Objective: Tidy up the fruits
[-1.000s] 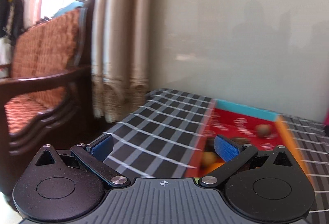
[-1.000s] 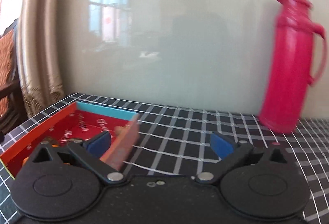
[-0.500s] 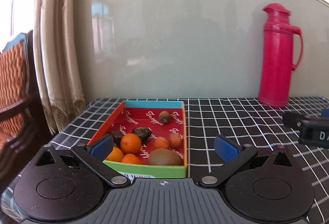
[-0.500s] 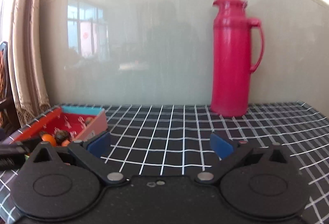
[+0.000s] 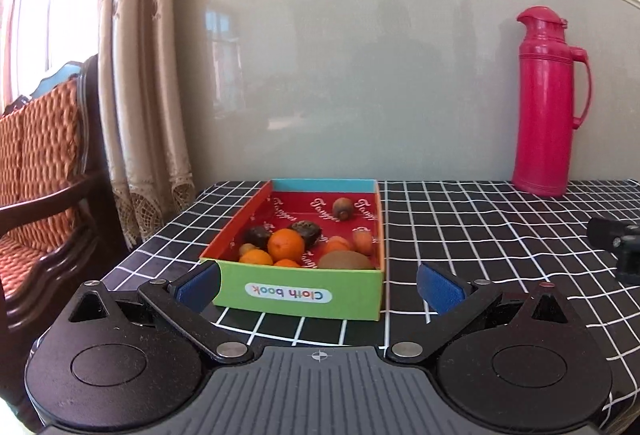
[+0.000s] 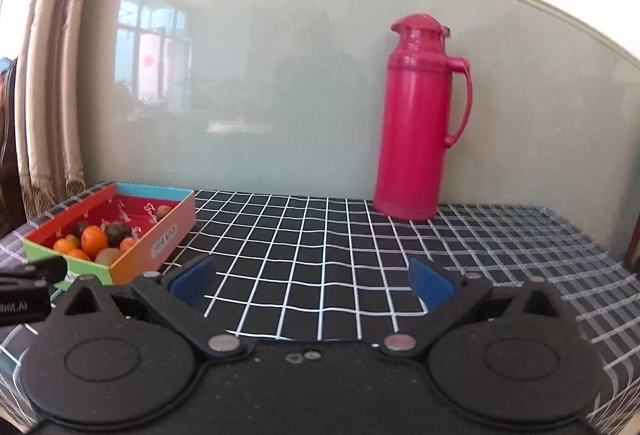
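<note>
A shallow cardboard box [image 5: 296, 293] with a green front and red lining sits on the checked tablecloth. It holds several fruits: an orange [image 5: 285, 244], smaller oranges, a brown kiwi [image 5: 345, 260], dark round fruits and a small brown one [image 5: 342, 208] at the back. The box also shows in the right wrist view [image 6: 160, 241] at the left. My left gripper [image 5: 319, 285] is open and empty just in front of the box. My right gripper [image 6: 311, 279] is open and empty over bare cloth to the right of the box.
A tall red thermos [image 5: 546, 103] stands at the back right by the wall; it also shows in the right wrist view [image 6: 420, 115]. A wooden armchair [image 5: 40, 175] and curtains [image 5: 140, 95] stand left of the table. The table's right edge [image 6: 608, 255] is near.
Both views swung from the left side of the table toward the wall. The left gripper now faces the box head-on; the thermos has come into both views.
</note>
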`<state>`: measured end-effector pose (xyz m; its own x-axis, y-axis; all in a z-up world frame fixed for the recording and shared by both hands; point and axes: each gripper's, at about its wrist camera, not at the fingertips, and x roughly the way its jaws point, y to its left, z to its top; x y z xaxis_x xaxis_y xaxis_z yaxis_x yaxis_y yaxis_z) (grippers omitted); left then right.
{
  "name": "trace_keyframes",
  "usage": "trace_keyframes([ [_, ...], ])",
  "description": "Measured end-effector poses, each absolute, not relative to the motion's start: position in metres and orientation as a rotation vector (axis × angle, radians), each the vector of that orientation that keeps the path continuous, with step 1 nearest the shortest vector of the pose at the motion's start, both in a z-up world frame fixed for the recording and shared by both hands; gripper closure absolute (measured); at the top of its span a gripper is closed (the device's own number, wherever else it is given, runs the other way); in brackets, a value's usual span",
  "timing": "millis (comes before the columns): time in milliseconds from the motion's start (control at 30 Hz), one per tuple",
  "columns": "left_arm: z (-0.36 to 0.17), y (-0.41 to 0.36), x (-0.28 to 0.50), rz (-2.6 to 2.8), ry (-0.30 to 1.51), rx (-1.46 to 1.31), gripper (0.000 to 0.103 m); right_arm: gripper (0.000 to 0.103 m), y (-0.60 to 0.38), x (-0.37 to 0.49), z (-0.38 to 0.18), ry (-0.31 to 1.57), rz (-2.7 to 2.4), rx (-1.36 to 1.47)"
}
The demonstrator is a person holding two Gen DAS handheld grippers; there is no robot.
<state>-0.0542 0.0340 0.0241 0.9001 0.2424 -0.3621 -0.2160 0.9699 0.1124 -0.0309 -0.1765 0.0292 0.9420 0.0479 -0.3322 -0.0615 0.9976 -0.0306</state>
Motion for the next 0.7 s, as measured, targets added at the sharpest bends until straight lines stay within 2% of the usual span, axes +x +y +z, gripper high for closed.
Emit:
trace_keyframes([
  [700, 0.019, 0.036, -0.055, 0.23, 0.374, 0.036, 0.0, 0.0, -0.161, -0.027, 0.023, 0.354, 0.098, -0.077],
])
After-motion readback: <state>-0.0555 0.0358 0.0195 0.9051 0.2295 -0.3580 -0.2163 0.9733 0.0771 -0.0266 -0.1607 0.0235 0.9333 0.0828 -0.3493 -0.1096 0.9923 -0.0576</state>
